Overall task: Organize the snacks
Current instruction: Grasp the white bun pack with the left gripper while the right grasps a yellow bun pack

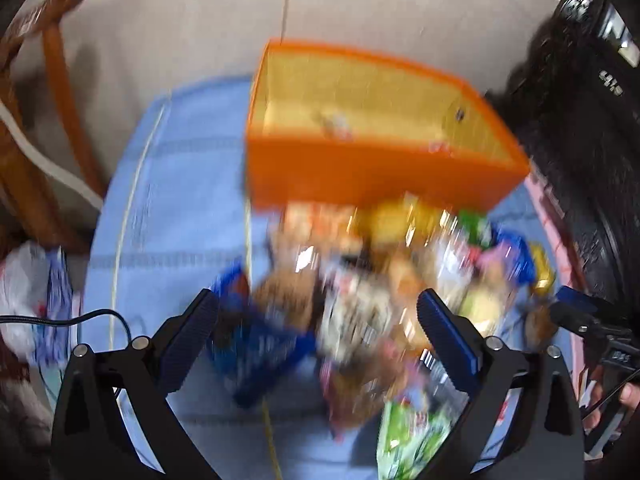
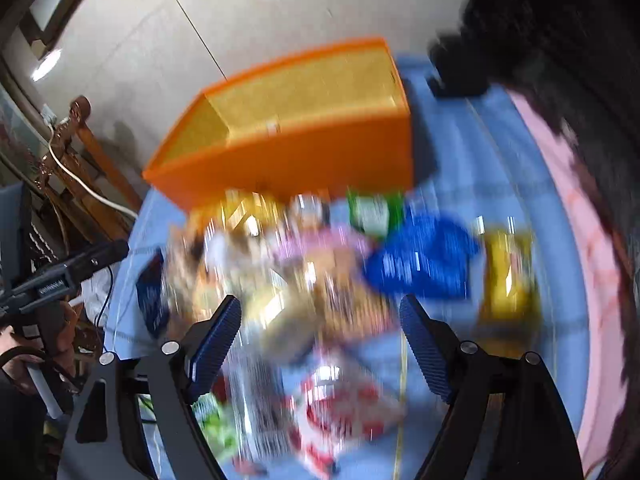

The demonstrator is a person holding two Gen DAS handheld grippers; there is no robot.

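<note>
The left gripper (image 1: 318,312) stood released, its two blue-padded fingers (image 1: 448,336) spread wide and pressing on nothing, angled down over a blurred heap of snack packets (image 1: 360,280). Between and just past its fingers lay a dark blue packet (image 1: 260,352) and brownish wrappers too smeared to read; a green packet (image 1: 412,436) lay nearest the camera by the right finger. The right gripper (image 2: 320,312) was likewise released, jaws apart and empty, hanging over the same heap from the other side. Beyond its fingers a bright blue packet (image 2: 420,264) sat beside a green-and-white packet (image 2: 374,212), with a yellow packet (image 2: 508,276) set a little apart at the right, and a red-and-white packet (image 2: 340,400) low in the frame between the fingers.

All the snacks lay on a light blue mat (image 1: 180,200) edged in pink. Behind the heap, touching its far edge, stood an open orange bin (image 1: 360,176) with a yellowish interior; it looked nearly empty, only a small scrap or two on its floor. To the left of the mat stood a wooden chair (image 1: 48,120) with a white cable (image 1: 44,160) across it, and crumpled plastic bags (image 1: 28,280). A dark bulky object (image 1: 580,160) bordered the right.
</note>
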